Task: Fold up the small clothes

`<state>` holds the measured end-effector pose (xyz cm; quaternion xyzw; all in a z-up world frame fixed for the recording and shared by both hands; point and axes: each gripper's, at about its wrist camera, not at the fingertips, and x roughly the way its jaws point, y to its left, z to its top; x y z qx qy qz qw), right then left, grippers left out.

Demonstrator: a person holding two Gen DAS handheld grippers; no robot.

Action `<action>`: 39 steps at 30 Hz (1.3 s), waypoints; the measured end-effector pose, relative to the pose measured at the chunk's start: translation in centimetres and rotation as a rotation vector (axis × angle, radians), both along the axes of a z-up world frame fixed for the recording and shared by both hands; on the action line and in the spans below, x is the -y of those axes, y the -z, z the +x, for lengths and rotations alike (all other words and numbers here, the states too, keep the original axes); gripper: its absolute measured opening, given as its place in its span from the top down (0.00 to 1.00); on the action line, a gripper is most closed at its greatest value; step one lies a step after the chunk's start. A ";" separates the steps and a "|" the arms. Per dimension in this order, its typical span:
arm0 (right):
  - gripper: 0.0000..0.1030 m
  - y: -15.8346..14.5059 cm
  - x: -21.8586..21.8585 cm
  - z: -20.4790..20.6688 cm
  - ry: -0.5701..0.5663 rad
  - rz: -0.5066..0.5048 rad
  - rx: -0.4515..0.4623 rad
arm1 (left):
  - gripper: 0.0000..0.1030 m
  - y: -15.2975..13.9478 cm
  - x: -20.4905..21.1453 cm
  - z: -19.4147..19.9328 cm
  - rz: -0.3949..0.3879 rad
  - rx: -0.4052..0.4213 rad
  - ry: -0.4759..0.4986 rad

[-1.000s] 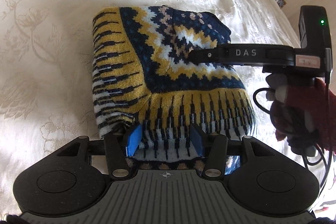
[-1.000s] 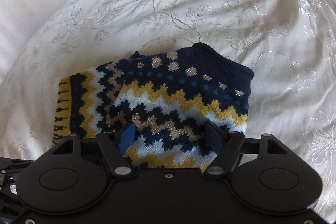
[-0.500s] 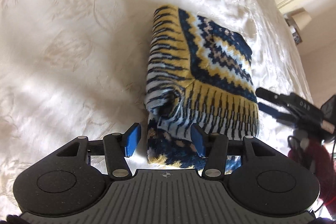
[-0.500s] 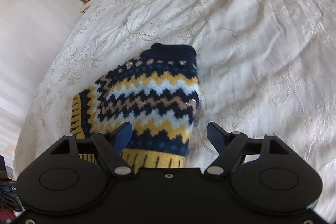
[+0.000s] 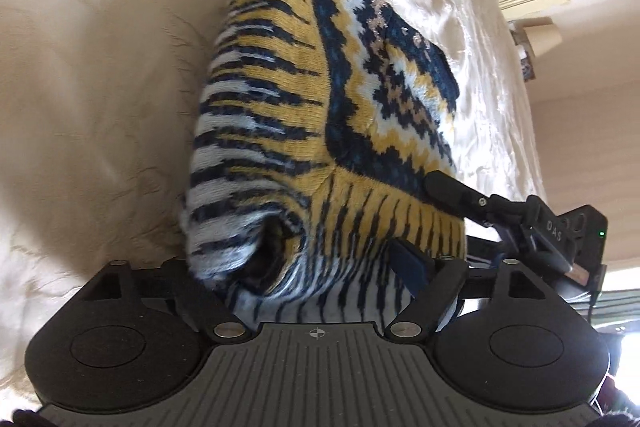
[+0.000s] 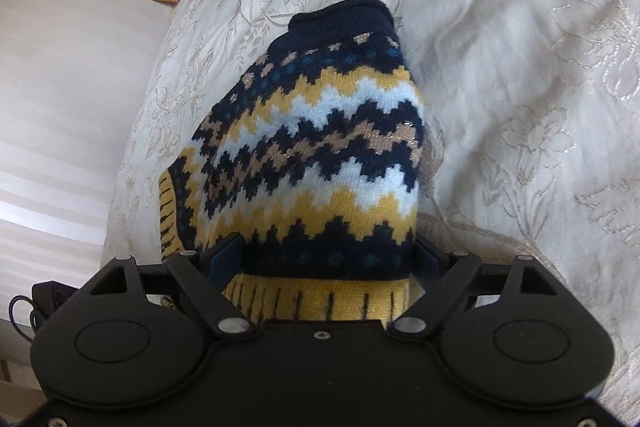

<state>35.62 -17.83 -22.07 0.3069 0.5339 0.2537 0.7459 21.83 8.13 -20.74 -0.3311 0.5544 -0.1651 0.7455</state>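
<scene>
A bed covered by a cream satin bedspread with embroidered floral vines (image 6: 520, 87) carries everything. Directly on the bedspread (image 5: 100, 87) lies one folded small knitted sweater, navy, yellow, pale blue and tan in zigzag bands (image 6: 320, 155), its yellow-and-navy striped ribbed hem (image 5: 272, 75) on the side away from its navy collar.

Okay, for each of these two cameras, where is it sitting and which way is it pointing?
Left wrist: sits on the left gripper, looking down along its fingers at the folded sweater; the right gripper enters from the right.
Right wrist: sits on the right gripper, looking down over the sweater toward its navy collar.
Shared: sweater, cream bedspread, bedside lamp.
</scene>
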 end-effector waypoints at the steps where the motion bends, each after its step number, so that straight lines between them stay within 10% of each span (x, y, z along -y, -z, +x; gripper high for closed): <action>1: 0.12 -0.1 -0.1 -0.2 -0.003 -0.002 0.003 | 0.23 0.2 0.0 0.0 -0.015 0.000 0.005; 4: 0.13 0.0 0.3 -1.0 0.015 0.023 -0.019 | 0.40 0.5 -0.5 -0.4 -0.077 -0.022 -0.002; 6: 0.37 -0.3 0.7 -1.9 0.020 0.017 -0.027 | 0.55 0.5 -0.5 -1.0 -0.109 -0.028 0.000; 9: 0.50 -1.4 1.4 -3.5 0.025 0.003 -0.021 | 0.57 -0.5 0.8 -1.8 -0.093 0.001 0.048; 23: 0.49 -5.7 10.0 -18.4 -0.030 -0.112 -0.048 | 0.56 -3.0 4.3 -6.4 -0.050 -0.020 0.178; 30: 0.39 -5.6 13.4 -22.9 -0.105 -0.222 -0.018 | 0.54 -2.5 6.0 -11.0 0.179 0.009 0.001; 39: 0.19 -9.0 14.9 -27.0 -0.145 -0.284 0.159 | 0.54 -9.7 6.5 -16.4 0.443 0.221 -0.139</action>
